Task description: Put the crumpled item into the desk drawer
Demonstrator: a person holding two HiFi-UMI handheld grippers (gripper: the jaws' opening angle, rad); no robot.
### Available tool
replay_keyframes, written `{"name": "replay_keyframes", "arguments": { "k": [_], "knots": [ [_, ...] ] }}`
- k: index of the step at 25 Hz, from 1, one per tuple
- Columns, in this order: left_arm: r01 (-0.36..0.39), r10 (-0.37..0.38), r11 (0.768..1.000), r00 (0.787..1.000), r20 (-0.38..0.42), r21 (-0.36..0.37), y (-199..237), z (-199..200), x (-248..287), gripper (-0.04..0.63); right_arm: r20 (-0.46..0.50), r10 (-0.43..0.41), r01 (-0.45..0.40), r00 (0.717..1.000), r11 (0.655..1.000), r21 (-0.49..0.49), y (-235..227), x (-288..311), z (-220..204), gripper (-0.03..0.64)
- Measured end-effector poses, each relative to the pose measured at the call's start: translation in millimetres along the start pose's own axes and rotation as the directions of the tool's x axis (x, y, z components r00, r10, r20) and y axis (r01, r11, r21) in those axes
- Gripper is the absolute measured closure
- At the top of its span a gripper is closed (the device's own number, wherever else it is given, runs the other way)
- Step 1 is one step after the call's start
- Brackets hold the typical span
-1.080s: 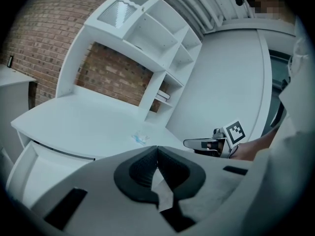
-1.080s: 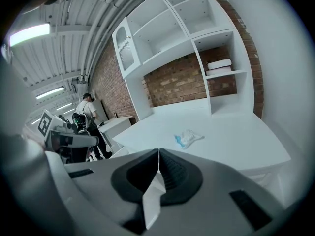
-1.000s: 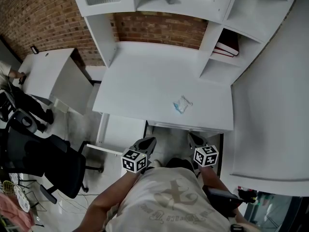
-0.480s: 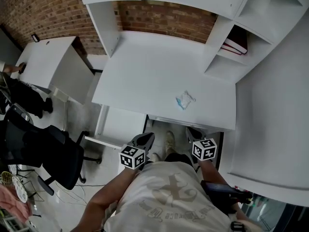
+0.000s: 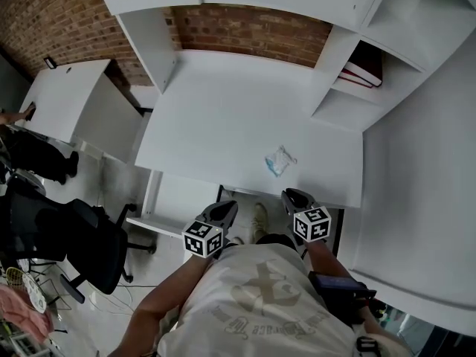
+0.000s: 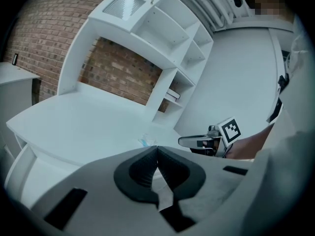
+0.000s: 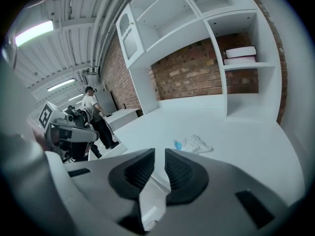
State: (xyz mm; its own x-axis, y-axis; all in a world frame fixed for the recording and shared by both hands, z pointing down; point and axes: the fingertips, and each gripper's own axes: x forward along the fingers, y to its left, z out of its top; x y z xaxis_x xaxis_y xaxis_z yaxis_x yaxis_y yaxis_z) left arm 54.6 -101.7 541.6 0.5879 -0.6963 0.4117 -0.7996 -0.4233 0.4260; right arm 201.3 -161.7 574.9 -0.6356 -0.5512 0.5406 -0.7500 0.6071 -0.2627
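The crumpled item (image 5: 280, 160), a white wad with a blue patch, lies on the white desk (image 5: 223, 110) near its front right edge. It also shows in the right gripper view (image 7: 194, 143) and faintly in the left gripper view (image 6: 144, 141). Both grippers hang below the desk's front edge, apart from the wad. My left gripper (image 5: 227, 208) (image 6: 156, 154) is shut with nothing in it. My right gripper (image 5: 290, 195) (image 7: 159, 161) points at the wad; its jaws are opening, with a narrow gap and nothing between them. I cannot make out the drawer under the desk edge.
A white hutch with shelves rises behind the desk; red books (image 5: 364, 69) lie in its right cubby. A black office chair (image 5: 67, 236) and a white side table (image 5: 71, 110) stand to the left. A person (image 7: 91, 112) stands farther off on the left.
Both grippers have moved forward, up to the desk's front edge. The head view has shifted a little, and the wad now lies just beyond the right gripper.
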Motion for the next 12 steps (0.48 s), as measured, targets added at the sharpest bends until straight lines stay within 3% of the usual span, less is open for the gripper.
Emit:
{"name": "replay_keyframes", "arguments": {
  "k": [2,12],
  "knots": [
    [-0.002,0.002,1.000,1.000,-0.003,-0.002,1.3,3.7,9.3,0.574,-0.010,0.001,-0.001,1.000,1.000,-0.004,-9.9,6.0,4.0,0.503],
    [-0.023,0.023,0.999,1.000,-0.011,-0.022,10.6,16.1,42.5,0.574,-0.074,0.010,-0.012,0.997,1.000,-0.019,-48.6,32.1,15.0,0.442]
  ]
}}
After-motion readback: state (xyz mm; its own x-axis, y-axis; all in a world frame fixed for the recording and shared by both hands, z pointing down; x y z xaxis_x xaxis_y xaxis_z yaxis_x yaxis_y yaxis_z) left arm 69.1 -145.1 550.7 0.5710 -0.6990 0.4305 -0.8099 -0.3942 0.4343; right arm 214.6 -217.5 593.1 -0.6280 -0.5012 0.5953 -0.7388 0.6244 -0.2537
